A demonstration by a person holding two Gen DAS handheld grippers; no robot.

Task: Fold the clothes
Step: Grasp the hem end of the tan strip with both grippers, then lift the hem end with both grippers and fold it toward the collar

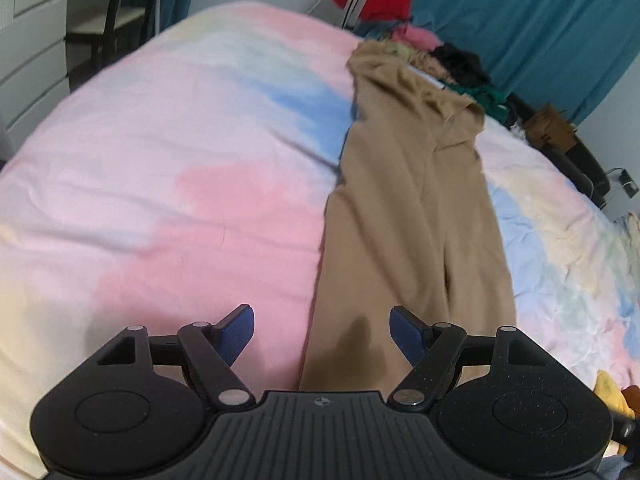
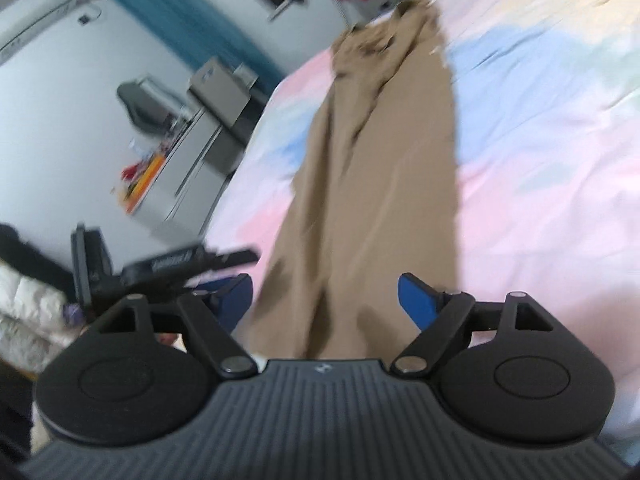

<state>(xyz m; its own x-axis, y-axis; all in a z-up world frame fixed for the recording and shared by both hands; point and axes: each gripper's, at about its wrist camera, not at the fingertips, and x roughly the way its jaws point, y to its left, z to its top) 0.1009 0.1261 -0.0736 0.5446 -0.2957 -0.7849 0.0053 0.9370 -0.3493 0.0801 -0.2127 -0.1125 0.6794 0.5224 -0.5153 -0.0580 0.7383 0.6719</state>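
A pair of tan trousers (image 1: 404, 208) lies lengthwise on a bed with a pastel pink, blue and yellow cover (image 1: 180, 168), folded leg over leg, waistband at the far end. My left gripper (image 1: 322, 330) is open and empty above the near hem, its blue pads either side of the trousers' left edge. In the right wrist view the same trousers (image 2: 372, 168) stretch away on the bed cover (image 2: 540, 160). My right gripper (image 2: 324, 300) is open and empty over their near end.
A heap of clothes (image 1: 452, 64) lies at the far end of the bed by a teal curtain (image 1: 532, 24). A chair (image 1: 116, 12) and white drawers (image 1: 32, 52) stand far left. Grey cabinets (image 2: 188, 148) and a black stand (image 2: 168, 264) stand beside the bed.
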